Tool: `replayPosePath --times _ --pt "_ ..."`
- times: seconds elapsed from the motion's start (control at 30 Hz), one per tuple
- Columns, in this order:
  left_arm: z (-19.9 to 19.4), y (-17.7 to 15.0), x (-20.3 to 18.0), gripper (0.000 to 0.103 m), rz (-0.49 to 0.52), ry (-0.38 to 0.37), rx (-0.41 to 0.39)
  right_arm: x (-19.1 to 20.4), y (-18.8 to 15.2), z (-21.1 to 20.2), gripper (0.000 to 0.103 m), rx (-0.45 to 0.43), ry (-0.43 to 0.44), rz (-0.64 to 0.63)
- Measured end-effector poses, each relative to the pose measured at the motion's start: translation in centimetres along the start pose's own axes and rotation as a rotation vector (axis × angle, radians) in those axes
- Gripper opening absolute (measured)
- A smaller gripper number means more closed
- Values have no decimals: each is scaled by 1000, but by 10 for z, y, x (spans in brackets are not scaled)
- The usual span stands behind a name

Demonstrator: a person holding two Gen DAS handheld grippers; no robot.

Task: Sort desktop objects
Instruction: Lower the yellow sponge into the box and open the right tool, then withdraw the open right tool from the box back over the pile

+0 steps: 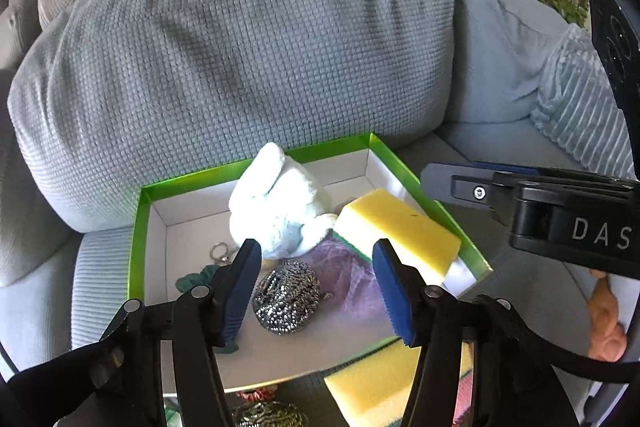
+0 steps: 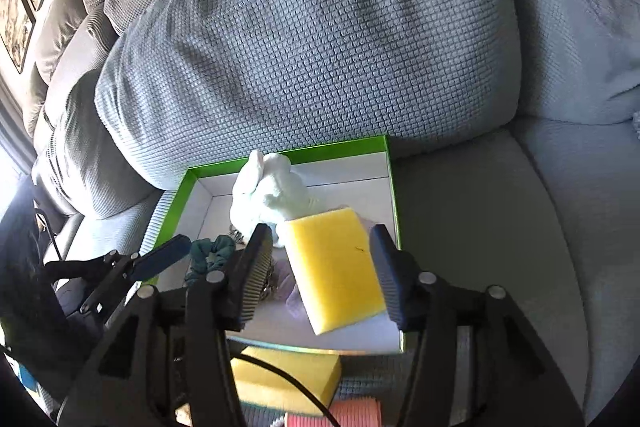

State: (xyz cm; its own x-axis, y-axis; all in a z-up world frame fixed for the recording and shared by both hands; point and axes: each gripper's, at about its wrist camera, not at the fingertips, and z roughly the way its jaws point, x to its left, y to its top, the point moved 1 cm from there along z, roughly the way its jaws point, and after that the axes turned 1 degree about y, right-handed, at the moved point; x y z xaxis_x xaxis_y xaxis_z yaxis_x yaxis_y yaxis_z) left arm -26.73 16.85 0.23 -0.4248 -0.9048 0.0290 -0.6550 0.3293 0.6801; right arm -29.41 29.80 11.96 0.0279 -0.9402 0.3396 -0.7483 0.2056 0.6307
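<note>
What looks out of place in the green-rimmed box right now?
The yellow foam sponge sits tilted, propped on the purple cloth and leaning toward the right wall of the green-rimmed cardboard box rather than lying flat. Nothing looks spilled or damaged.

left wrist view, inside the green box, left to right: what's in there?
Key ring → steel scourer → purple cloth → yellow sponge. The white plush toy and the green scrunchie overlap others, so I left them out.
</note>
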Motion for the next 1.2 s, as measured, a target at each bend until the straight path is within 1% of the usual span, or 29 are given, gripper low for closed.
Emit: replayPosePath --times 0.17,0.3,0.5,0.8,1.2 --pt "-13 -2 -4 59 4 6 -16 -4 -2 -17 52 -3 -8 0" --pt "-26 -5 -8 59 7 17 -18 -5 -12 -29 53 13 -3 -1" --pt "-45 -15 -12 59 8 -5 -17 -9 -27 -44 53 39 17 22" --pt "-64 -36 -20 59 36 5 -3 -12 -51 -62 53 66 19 34" --pt "-95 -52 -23 59 37 -6 -19 2 -69 -82 53 76 40 12"
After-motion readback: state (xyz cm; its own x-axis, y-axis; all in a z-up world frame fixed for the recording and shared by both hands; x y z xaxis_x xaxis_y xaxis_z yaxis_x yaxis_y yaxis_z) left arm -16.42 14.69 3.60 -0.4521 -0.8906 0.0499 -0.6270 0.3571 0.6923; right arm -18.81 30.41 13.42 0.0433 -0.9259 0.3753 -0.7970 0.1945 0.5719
